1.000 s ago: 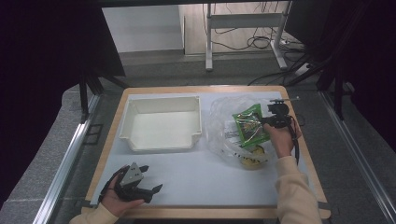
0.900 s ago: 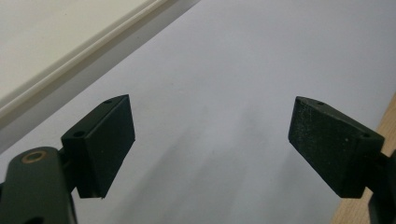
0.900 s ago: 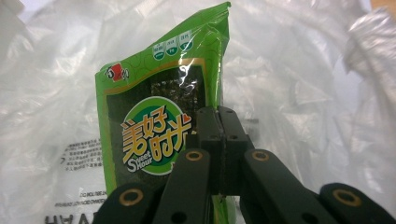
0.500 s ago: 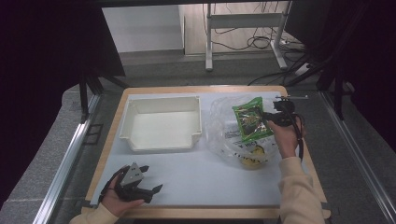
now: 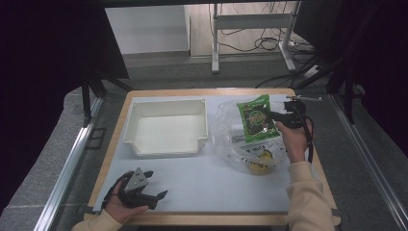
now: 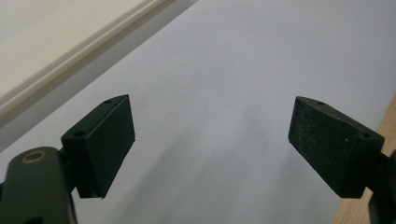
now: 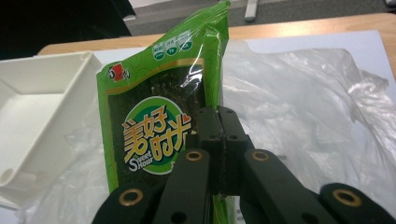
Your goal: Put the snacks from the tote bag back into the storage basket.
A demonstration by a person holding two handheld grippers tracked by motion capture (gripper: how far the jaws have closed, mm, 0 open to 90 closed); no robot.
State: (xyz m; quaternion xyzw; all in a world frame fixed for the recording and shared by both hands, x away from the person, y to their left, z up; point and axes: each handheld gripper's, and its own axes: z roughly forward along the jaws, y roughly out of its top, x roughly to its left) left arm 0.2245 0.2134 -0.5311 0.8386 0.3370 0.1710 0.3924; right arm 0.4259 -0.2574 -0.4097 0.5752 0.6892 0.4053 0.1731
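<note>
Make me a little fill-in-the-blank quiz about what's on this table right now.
1. The right gripper is shut on a ____ snack packet.
2. The left gripper has its jaws ____.
3. The white tray holds ____.
4. Under the packet lies a clear ____ bag.

Missing words: green; open; nothing; plastic

my left gripper [image 6: 210, 144]: jaws wide apart, nothing between
under it: white mat [image 6: 243, 70]
upper left: white tray [image 6: 51, 32] rim
lower right: bench [image 6: 369, 205] edge
</note>
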